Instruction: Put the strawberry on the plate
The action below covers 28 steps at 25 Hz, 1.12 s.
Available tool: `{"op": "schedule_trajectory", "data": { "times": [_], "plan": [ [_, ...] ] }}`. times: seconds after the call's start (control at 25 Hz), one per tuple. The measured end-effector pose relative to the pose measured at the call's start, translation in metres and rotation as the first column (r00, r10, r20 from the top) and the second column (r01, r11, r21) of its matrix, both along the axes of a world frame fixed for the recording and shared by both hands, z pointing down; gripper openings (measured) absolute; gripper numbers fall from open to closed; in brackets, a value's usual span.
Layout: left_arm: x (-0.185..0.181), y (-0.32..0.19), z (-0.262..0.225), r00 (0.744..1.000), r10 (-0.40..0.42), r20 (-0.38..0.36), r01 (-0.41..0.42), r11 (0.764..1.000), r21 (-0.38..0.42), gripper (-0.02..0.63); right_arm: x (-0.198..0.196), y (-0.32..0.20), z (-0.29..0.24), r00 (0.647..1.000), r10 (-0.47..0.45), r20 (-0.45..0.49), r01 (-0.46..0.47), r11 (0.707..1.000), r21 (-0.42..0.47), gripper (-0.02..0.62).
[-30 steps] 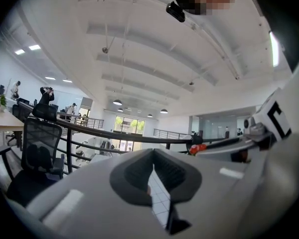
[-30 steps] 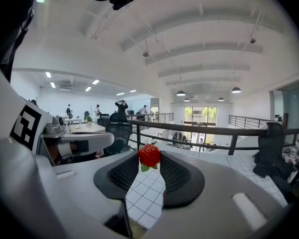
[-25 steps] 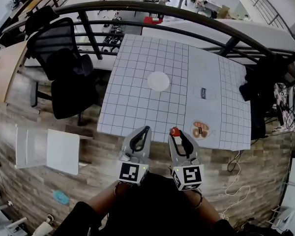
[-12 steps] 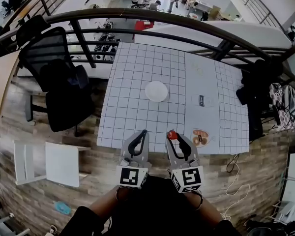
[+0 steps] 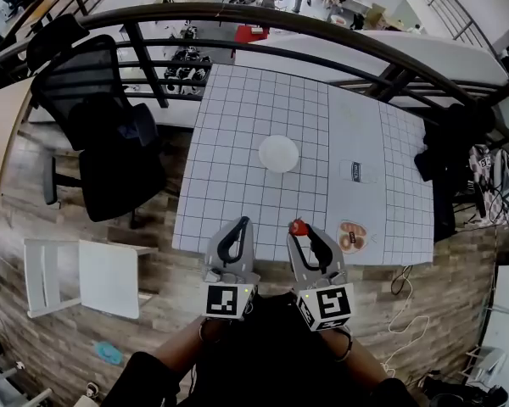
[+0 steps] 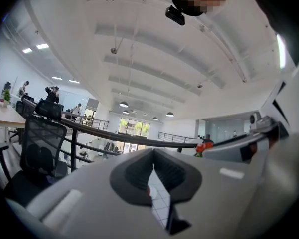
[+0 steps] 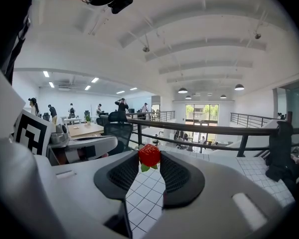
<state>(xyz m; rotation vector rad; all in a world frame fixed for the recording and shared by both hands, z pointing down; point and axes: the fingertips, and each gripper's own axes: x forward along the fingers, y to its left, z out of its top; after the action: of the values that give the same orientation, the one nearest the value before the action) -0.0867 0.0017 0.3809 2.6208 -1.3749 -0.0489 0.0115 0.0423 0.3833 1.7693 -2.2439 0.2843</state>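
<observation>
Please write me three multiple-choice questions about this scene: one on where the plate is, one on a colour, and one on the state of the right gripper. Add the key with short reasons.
1. Where is the round white plate?
A) on the gridded white table, near its middle
B) on the wooden floor
C) on the black chair

2. What colour is the small strawberry?
A) green
B) red
C) yellow

3. In what state is the right gripper?
A) open and empty
B) shut and empty
C) shut on the strawberry

Key:
1 A: the plate lies on the grid, near the middle.
2 B: the fruit shows red in the head view and the right gripper view.
3 C: the pads press the strawberry's sides at the jaw tips.
</observation>
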Motion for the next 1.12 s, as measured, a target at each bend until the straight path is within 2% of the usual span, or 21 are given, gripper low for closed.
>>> {"op": "schedule_trajectory", "data": {
  "times": [0.36, 0.72, 1.0, 1.12],
  "plan": [
    [-0.01, 0.006, -0.002, 1.0, 0.013, -0.01, -0.013, 1.0, 0.002, 0.011, -0.006, -0.009, 0.002, 1.0, -0.001, 0.026, 0.001, 1.0, -0.001, 0.133],
    [-0.03, 0.005, 0.001, 0.999, -0.054, 0.011, 0.054, 0.998, -0.02, 0.011, -0.006, -0.027, -0.001, 0.999, -0.037, 0.03, 0.037, 0.999, 0.015, 0.133],
    [-0.018, -0.011, 0.004, 0.997, -0.052, 0.052, 0.053, 0.998, -0.021, 0.011, 0.009, -0.05, -0.005, 0.999, -0.036, 0.022, 0.036, 0.999, 0.033, 0.133],
    [-0.007, -0.023, -0.003, 0.999, -0.038, 0.037, 0.038, 0.999, -0.005, 0.011, 0.018, -0.063, -0.002, 0.999, -0.03, 0.026, 0.029, 0.999, 0.03, 0.133]
  ]
}}
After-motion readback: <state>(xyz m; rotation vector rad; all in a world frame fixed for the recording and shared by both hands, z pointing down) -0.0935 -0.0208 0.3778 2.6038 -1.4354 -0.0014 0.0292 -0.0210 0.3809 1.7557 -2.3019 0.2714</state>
